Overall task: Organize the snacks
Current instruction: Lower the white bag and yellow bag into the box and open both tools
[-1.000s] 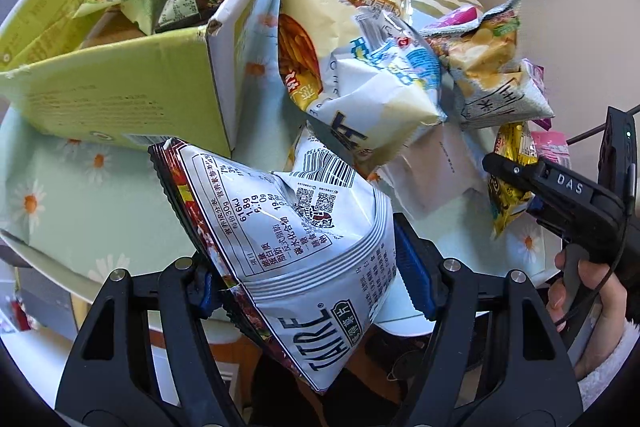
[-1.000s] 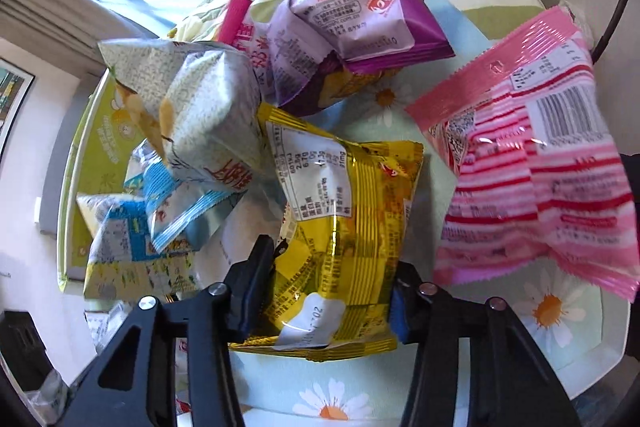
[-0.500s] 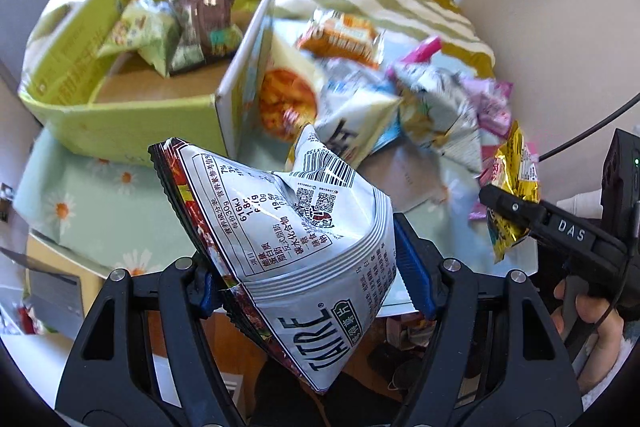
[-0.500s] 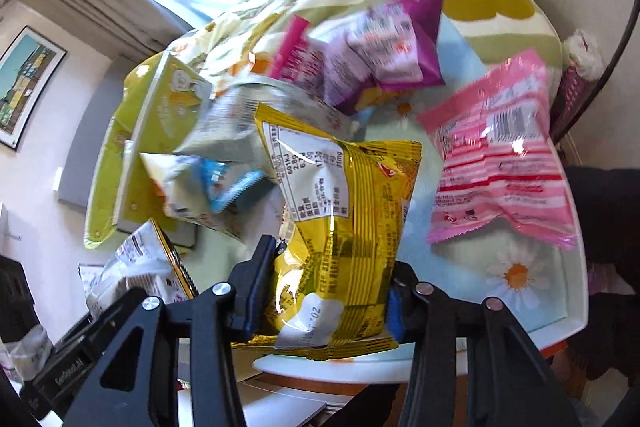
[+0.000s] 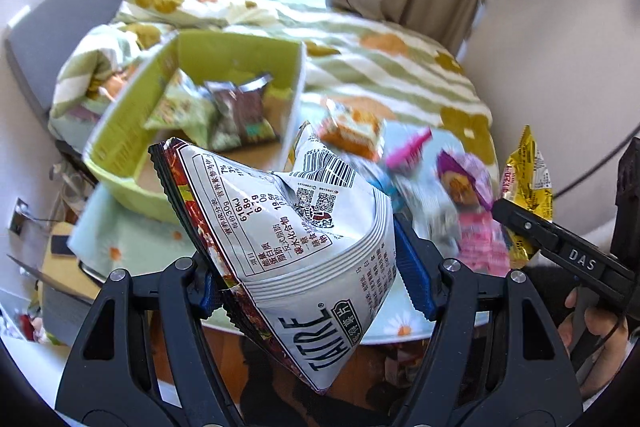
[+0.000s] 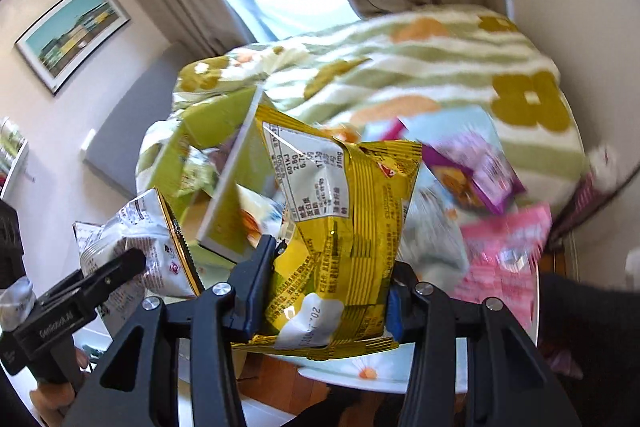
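Observation:
My left gripper (image 5: 308,279) is shut on a white chip bag (image 5: 304,235) printed TATRE, held high above the table's near edge. My right gripper (image 6: 328,291) is shut on a yellow snack bag (image 6: 344,227), also lifted. The yellow bag (image 5: 528,183) and right gripper show at the right of the left wrist view; the white bag (image 6: 140,251) shows at the left of the right wrist view. A green cardboard box (image 5: 132,131) with a few snack bags inside stands at the table's left. Loose orange (image 5: 352,131), purple (image 5: 460,179) and pink (image 5: 484,239) bags lie right of it.
The table (image 5: 132,243) has a pale daisy-print cloth. A bed with a green striped blanket (image 5: 380,55) lies behind it, below curtains and a window. A wall stands close on the right. Wooden floor shows below the table edge.
Both grippers have risen and pulled back from the table with their bags; the box and loose snacks now look smaller and farther below. Both grips are unchanged.

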Motion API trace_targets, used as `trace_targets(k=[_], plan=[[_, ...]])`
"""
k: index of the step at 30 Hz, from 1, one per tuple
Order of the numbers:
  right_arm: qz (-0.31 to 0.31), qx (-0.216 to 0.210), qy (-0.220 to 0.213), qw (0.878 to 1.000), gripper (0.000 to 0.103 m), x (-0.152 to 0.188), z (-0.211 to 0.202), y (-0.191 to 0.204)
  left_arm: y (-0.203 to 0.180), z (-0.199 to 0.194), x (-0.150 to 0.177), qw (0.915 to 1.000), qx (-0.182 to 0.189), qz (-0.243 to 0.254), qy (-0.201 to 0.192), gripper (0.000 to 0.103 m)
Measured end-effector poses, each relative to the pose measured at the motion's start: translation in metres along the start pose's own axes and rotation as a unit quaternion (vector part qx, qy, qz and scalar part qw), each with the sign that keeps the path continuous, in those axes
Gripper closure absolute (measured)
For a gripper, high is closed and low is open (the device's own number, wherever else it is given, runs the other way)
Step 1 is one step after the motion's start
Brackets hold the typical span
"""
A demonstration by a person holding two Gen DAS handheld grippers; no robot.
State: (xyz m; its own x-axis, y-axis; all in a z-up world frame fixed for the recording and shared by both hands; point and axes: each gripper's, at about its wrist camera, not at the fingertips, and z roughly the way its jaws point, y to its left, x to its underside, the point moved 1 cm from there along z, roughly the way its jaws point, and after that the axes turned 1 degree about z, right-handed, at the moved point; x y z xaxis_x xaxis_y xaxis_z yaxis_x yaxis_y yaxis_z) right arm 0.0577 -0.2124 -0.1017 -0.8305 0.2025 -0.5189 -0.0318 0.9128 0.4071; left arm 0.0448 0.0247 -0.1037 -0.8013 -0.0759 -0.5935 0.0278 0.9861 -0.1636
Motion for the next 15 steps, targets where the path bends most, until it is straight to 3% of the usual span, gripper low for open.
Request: trace_targets(k=[7, 15], plan=[[-0.042, -0.026, 0.003, 0.999, 0.059, -0.025, 0.026, 0.049, 0.048, -0.005, -0.034, 0.9994, -0.02, -0.023, -0.016, 0.035], [-0.063, -0.043, 0.025, 0.997, 0.06, -0.047, 0.077, 0.118, 0.115, 0.011, -0.072, 0.9991, -0.031, -0.027, -0.006, 0.035]])
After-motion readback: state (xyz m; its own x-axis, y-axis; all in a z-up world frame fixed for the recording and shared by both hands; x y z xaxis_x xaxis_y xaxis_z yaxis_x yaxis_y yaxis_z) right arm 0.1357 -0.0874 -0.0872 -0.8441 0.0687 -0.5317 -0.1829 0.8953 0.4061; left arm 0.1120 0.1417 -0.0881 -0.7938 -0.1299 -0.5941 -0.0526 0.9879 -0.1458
